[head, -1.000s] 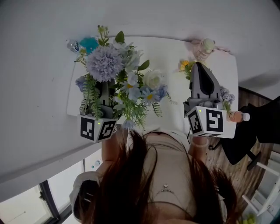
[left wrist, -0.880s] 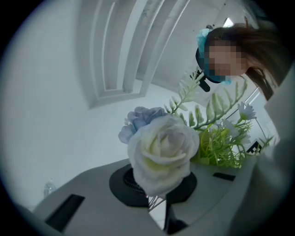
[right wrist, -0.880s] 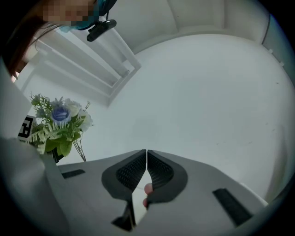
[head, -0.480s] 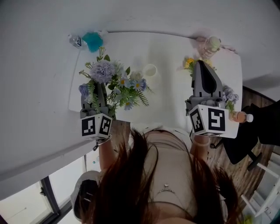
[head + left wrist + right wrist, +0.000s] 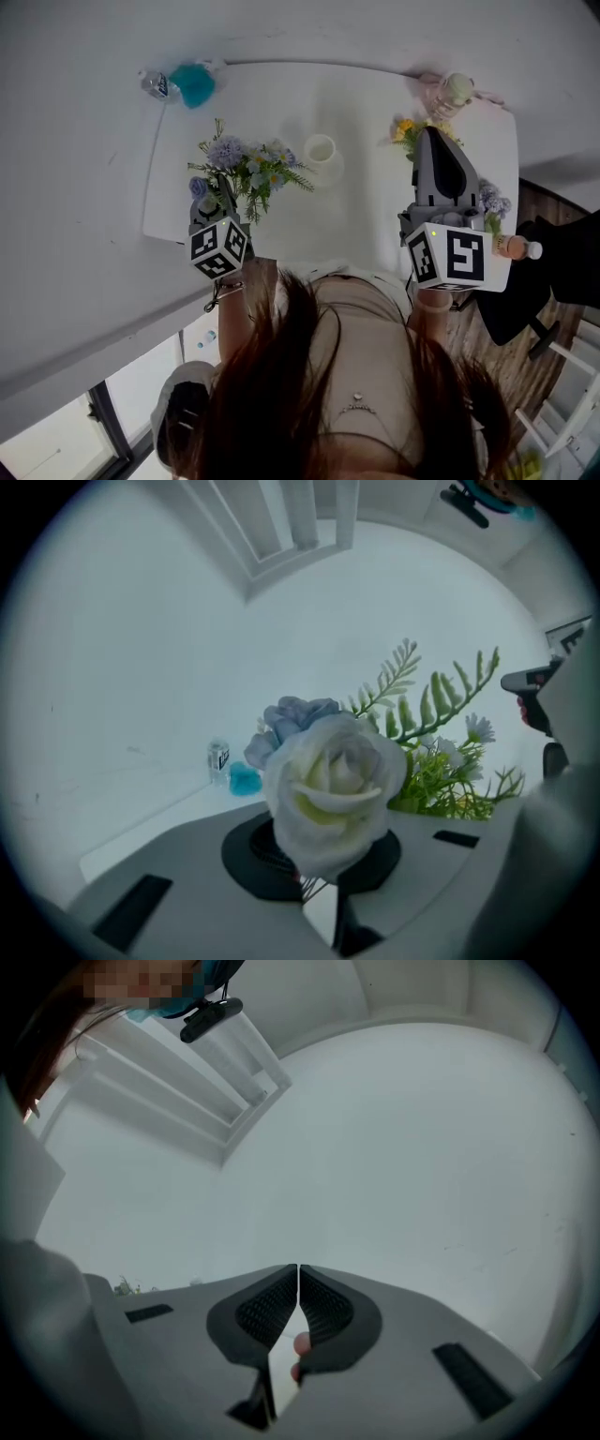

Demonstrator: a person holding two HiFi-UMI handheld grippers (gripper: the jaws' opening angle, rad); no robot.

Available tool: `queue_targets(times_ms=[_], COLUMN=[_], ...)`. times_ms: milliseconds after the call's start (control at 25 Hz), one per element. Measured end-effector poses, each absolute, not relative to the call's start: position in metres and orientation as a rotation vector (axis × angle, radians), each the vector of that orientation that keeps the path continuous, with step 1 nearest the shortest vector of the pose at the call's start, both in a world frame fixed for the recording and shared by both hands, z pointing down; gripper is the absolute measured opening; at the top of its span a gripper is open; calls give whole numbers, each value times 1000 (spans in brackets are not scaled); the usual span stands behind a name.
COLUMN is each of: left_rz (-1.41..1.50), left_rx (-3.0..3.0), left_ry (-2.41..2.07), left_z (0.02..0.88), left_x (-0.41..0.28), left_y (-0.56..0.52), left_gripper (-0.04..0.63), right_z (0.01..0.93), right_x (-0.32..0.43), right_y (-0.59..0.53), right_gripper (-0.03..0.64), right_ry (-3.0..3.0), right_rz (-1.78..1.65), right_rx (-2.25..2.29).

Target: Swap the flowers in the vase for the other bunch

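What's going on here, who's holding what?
A person works two handheld grippers over a white table. The left gripper is shut on the stems of a blue, purple and white artificial flower bunch, held just left of a small white vase that looks empty. The right gripper is shut on nothing, above a second bunch with yellow and purple blooms lying on the table's right side.

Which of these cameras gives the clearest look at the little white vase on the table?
The head view: the white vase stands in the open on the table, seen from above. The left gripper view is filled by the held flowers and shows no vase; the right gripper view shows none either.
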State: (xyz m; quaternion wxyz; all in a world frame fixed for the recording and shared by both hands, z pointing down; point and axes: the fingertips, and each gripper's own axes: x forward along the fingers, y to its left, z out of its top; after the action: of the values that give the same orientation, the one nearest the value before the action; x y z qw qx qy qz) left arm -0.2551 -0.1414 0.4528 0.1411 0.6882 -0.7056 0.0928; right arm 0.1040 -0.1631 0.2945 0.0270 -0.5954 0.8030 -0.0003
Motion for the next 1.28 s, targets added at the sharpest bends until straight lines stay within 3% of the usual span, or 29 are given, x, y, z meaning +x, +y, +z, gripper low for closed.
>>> queue_targets(times_ms=[760,1280], left_rz=[622,844], left_rx=[1857,1945], left_ry=[-1847,-1706], left_z=[562,570], left_x=[-258,-244], left_y=[-177,-168], left_gripper=[23,259], right_z=[308,303], right_x=[111,113], right_y=[-177,-171], right_gripper=[28,28], right_ry=[2482,2467], right_rz=[-10,11], right_rx=[-1939,-1930])
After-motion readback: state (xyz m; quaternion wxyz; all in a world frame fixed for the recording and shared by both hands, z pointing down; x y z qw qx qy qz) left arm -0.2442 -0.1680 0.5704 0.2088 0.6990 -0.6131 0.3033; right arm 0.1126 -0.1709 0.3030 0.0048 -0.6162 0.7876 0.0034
